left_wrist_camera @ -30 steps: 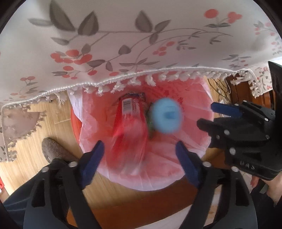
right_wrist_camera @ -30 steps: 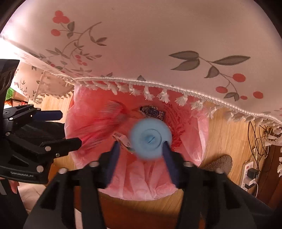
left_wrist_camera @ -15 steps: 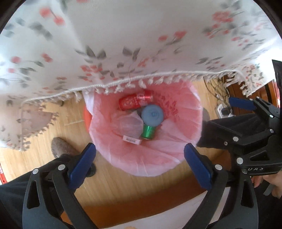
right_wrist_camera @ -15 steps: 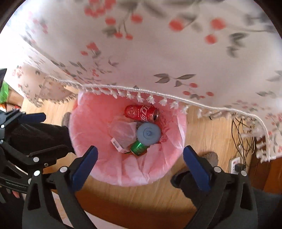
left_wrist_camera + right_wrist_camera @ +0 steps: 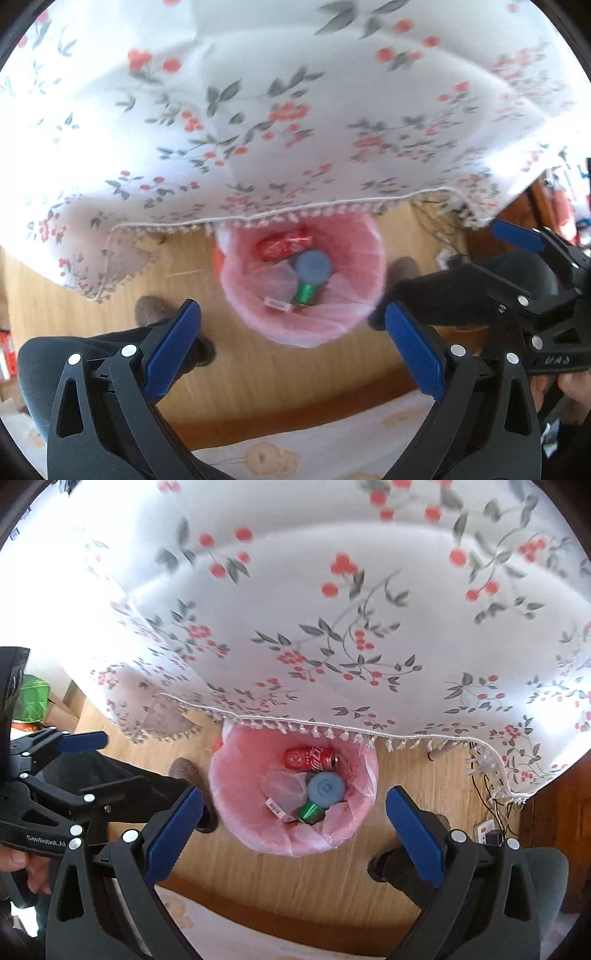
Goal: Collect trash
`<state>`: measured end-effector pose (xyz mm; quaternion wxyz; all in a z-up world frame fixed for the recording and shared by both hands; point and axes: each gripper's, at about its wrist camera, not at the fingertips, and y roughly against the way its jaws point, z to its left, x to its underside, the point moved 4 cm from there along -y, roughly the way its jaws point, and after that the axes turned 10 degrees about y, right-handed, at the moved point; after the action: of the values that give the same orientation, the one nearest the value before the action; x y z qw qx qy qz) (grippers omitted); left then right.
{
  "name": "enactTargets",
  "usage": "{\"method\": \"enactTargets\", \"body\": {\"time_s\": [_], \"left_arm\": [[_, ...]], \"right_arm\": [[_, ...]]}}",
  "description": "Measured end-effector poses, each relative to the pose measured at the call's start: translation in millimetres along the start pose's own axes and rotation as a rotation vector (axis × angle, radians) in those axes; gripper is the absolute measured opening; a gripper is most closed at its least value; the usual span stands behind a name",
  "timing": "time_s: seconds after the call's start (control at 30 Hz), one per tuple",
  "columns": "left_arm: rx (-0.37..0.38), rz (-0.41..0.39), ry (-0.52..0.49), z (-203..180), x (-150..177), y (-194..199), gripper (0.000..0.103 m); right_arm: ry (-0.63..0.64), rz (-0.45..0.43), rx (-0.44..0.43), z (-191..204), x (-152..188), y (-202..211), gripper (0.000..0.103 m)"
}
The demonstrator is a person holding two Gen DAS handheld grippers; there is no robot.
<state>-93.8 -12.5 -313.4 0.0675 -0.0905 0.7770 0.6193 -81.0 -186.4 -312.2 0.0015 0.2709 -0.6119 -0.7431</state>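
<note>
The left tool [image 5: 291,332] stands wide open with nothing between its blue pads, pointing steeply down. The right tool [image 5: 293,818] is just as wide open and empty, and each shows in the other's view off to the side, held by a hand [image 5: 22,864]. Below both, on the wooden floor [image 5: 406,775], sits a bin lined with a pink bag [image 5: 236,775], partly tucked under the fringed edge of a white tablecloth [image 5: 314,609] printed with red berries and grey leaves that hangs off the worktop. Inside the bin lie a red can [image 5: 310,757] on its side, a round blue lid [image 5: 327,788] near the middle, a green can [image 5: 310,811] just below it, and a clear wrapper [image 5: 284,788] with a barcode label. Two slippered feet [image 5: 186,771] stand on either side of the bin, and cables [image 5: 487,805] trail on the floor at the right
</note>
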Motion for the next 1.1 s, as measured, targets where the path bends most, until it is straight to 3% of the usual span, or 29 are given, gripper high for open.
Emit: {"method": "enactTargets", "body": {"time_s": [0.23, 0.4, 0.53, 1.1], "left_arm": [[0.056, -0.002, -0.004, 1, 12, -2, 0.097], [0.048, -0.029, 0.011, 7, 15, 2, 0.097], [0.014, -0.041, -0.041, 3, 14, 5, 0.097], [-0.001, 0.034, -0.064, 3, 14, -7, 0.097]], "right_arm": [[0.005, 0.003, -0.008, 0, 9, 3, 0.098], [-0.004, 0.005, 0.008, 0, 16, 8, 0.098], [-0.01, -0.007, 0.016, -1, 14, 12, 0.098], [-0.028, 0.016, 0.007, -6, 15, 2, 0.098]]}}
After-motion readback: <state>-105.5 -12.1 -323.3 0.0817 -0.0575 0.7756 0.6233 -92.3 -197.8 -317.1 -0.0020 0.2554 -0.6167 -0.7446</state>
